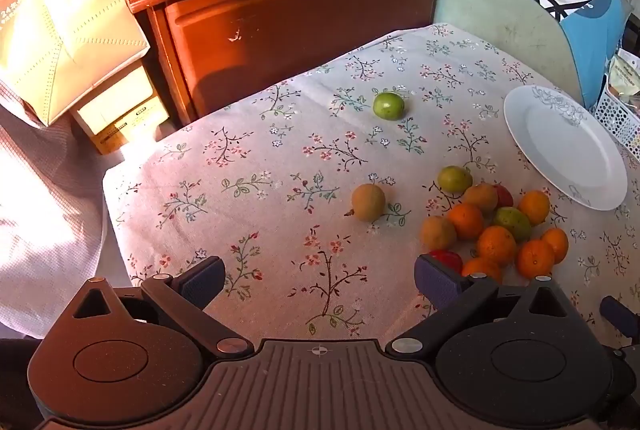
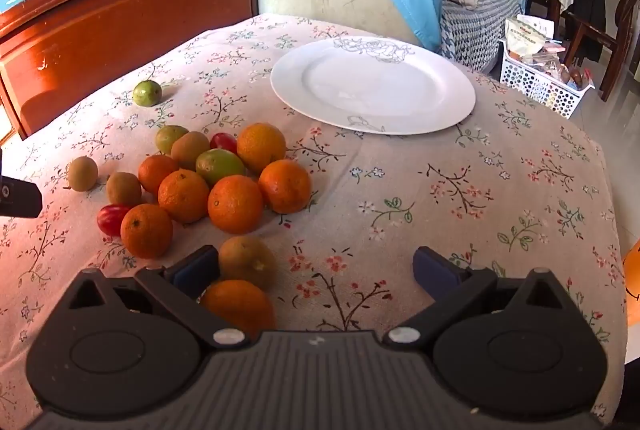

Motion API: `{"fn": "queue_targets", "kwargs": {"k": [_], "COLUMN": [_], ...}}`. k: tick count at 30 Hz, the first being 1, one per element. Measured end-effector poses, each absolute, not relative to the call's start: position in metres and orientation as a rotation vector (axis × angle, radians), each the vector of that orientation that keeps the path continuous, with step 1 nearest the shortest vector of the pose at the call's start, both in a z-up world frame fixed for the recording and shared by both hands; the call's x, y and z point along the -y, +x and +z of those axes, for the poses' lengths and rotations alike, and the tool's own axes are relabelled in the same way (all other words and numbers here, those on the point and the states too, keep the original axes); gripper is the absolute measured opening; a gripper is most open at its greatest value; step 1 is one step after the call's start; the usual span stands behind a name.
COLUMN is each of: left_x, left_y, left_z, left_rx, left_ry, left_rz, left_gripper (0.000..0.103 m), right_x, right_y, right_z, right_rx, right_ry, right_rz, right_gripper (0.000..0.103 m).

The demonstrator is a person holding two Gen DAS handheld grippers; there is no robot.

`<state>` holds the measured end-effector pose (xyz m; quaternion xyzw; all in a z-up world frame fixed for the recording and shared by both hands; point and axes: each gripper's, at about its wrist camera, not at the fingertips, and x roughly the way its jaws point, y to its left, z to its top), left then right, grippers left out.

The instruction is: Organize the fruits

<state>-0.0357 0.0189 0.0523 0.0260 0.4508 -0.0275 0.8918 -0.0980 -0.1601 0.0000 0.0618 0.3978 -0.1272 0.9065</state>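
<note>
Nothing is sorted yet: the fruit pile lies on the worktop beside the bare plate; both the left gripper and right gripper hover with jaws wide and empty; next, a judgement: close on one orange.

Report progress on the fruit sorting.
Done: nothing yet; the plate is bare. In hand: nothing; the left tongs and right tongs are both open and hold nothing. Left: the whole pile of fruit on the tablecloth, plus the lone green fruit farther back.
</note>
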Motion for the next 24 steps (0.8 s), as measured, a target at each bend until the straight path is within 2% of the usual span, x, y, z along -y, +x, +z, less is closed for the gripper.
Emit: {"fn": "queue_targets", "kwargs": {"k": [6,15,18,22,24], "left_x": [-0.024,-0.029,-0.030,-0.028,-0.026], "left_y": [-0.037,-0.037,-0.038,-0.038,-0.038], "left_z": [0.058,0.069,0.074,0.076,0.072], "left_rx": [-0.938,-0.969,-0.967,-0.960,-0.967], "left_ry": [0.039,0.018,0.020,0.042,0.060], "left_rz": [-0.061,-0.081,-0.086,-0.067,-0.061], "left_gripper": [0.101,0.101,0.101,0.101,0.101], "right_x": [0.157,0.165,0.164,0.150,0.152], "right_y": [-0.095,-0.095,-0.086,-0.081,-0.080], "right_z": [0.009,0.043,0.056,0.072,0.073], "right_rx": [-0.945,-0.979,-1.047,-1.013,-1.008], "right_ry": [0.134,0.183,0.112,-0.116,-0.106], "right_rz": [-0.260,-0.258,-0.254,-0.281,-0.276], "right_gripper": [0.102,0.102,0.102,0.102,0.102]}}
